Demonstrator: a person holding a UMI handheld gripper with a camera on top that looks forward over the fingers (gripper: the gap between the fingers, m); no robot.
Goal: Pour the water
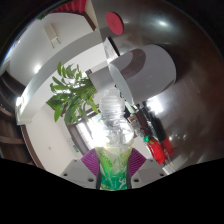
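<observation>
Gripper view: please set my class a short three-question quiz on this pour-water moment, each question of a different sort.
1. True or false: the clear plastic bottle stands apart from the gripper, well beyond its fingers.
2. Multiple choice: what stands just beside the bottle? A) a leafy green plant B) a kettle C) a stack of plates
3. Fill in: the pads on the inner faces of the fingers are ____ in colour.

Key: 1 false, the bottle sits between the fingers, which press on it; 2 A; 3 purple.
</observation>
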